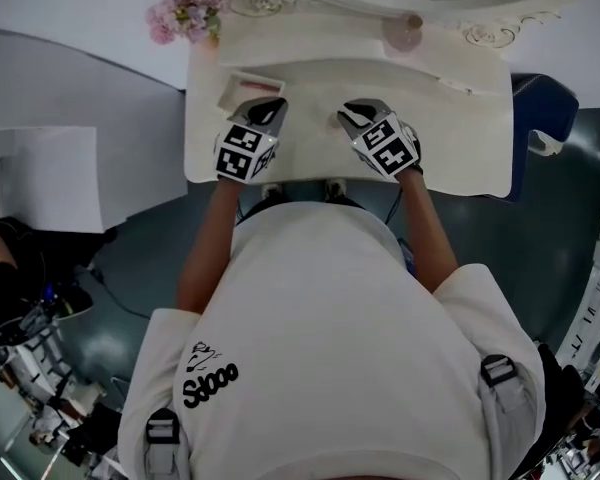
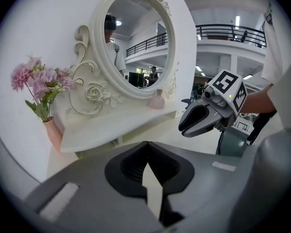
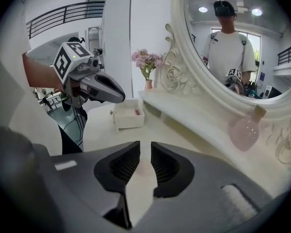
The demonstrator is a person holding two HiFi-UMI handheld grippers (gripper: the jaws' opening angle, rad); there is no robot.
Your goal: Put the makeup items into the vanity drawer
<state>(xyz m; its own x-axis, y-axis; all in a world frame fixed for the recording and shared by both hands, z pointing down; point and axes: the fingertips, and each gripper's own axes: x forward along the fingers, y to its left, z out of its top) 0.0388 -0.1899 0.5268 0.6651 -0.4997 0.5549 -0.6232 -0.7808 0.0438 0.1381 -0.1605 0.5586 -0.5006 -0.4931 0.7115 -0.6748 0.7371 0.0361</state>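
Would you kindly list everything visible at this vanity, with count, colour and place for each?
Vanity table: one, cream, in front of the person.
Mirror: one, oval with a cream carved frame, at the table's back.
Flowers: one bunch, pink, in a pink vase at the shelf's left end.
Bottle: one, pale pink, on the shelf below the mirror.
Drawer: one, cream, pulled open at the tabletop's left, with a small reddish item inside.
Left gripper: one, grey, jaws shut and empty, near the drawer.
Right gripper: one, grey, jaws slightly apart with nothing gripped, over the tabletop.
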